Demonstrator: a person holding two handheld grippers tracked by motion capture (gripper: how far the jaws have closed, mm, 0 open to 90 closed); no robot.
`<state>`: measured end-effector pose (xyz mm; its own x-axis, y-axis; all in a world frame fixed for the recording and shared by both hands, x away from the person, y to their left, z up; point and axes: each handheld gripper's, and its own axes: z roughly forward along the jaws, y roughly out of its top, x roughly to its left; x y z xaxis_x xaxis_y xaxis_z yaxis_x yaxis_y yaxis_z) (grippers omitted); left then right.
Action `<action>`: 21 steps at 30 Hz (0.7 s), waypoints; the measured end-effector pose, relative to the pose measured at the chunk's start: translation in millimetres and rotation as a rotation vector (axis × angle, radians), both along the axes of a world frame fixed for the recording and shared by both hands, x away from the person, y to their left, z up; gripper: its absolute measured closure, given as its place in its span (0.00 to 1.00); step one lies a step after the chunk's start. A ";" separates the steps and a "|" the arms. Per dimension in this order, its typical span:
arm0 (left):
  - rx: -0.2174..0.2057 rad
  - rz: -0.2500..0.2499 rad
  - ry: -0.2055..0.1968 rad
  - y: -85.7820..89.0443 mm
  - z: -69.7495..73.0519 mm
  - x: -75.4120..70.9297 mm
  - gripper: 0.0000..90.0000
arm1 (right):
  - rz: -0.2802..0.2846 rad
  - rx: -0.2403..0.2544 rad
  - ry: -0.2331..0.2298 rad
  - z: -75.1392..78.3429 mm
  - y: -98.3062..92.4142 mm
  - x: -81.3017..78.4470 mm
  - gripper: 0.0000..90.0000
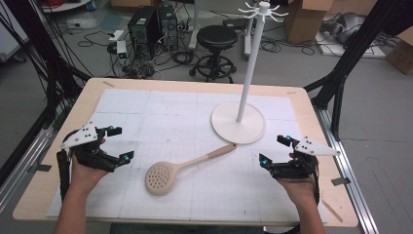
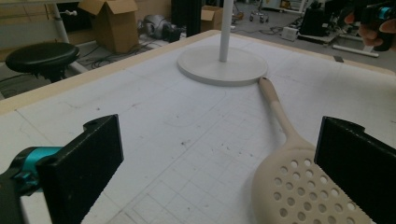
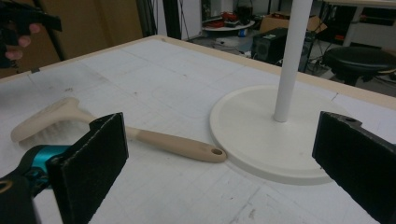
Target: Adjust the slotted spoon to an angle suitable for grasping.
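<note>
We counted two tongs, one skimmer and one stand on the desk (image 1: 302, 97). The left tongs (image 1: 121, 144) stood apart, empty. Between both tongs lay the beige skimmer (image 1: 181, 168), smooth, its round head perforated, its handle tip touching the white stand (image 1: 238, 122) with its round base. The right tongs (image 1: 274, 150) gaped apart, empty.

open mat, one tall obstacle

white mat (image 1: 160, 112) bare across far-left and middle, free passage there. white stand (image 1: 248, 73) rises right of centre, round base (image 1: 238, 127) on the mat, hook ring high up. beige skimmer (image 1: 182, 168) lies flat between left gripper (image 1: 121, 144) and right gripper (image 1: 273, 150), handle tip at the base edge. near edge bare under both hands.
</note>
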<state>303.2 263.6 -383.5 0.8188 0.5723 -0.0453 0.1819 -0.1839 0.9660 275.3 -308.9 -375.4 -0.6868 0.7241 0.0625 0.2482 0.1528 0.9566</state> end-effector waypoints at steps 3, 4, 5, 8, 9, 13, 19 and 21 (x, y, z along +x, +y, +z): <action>0.001 -0.002 0.002 0.2 -0.8 0.9 0.02 | -0.004 -0.002 0.010 -1.3 -2.0 1.1 0.03; -0.001 -0.002 0.002 -0.2 -1.1 1.1 0.02 | -0.004 -0.002 0.011 -1.9 -2.4 1.0 0.03; 0.001 -0.004 0.002 -0.5 -1.2 1.4 0.02 | -0.005 -0.005 0.009 -2.3 -3.0 0.9 0.03; 0.004 -0.009 0.003 -2.0 -1.3 0.5 0.02 | -0.011 -0.009 0.005 -1.5 -4.0 -0.5 0.03; 0.001 -0.011 0.002 -2.4 -1.3 0.1 0.02 | -0.010 -0.009 0.003 -0.8 -4.1 -1.6 0.03; 0.000 -0.016 0.003 -2.9 -1.6 0.6 0.02 | -0.010 -0.014 -0.004 1.4 -3.0 -3.2 0.03; -0.004 -0.016 0.006 -3.7 -1.5 0.9 0.02 | -0.004 -0.031 0.007 -1.1 0.2 -1.5 0.03; -0.023 -0.014 0.006 -4.9 -0.4 1.0 0.02 | -0.005 -0.035 0.005 -1.7 1.2 -1.3 0.03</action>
<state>304.2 258.7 -383.8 0.8265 0.5594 -0.0632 0.1852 -0.1641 0.9689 274.0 -307.7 -377.2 -0.6828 0.7294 0.0405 0.2534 0.1845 0.9496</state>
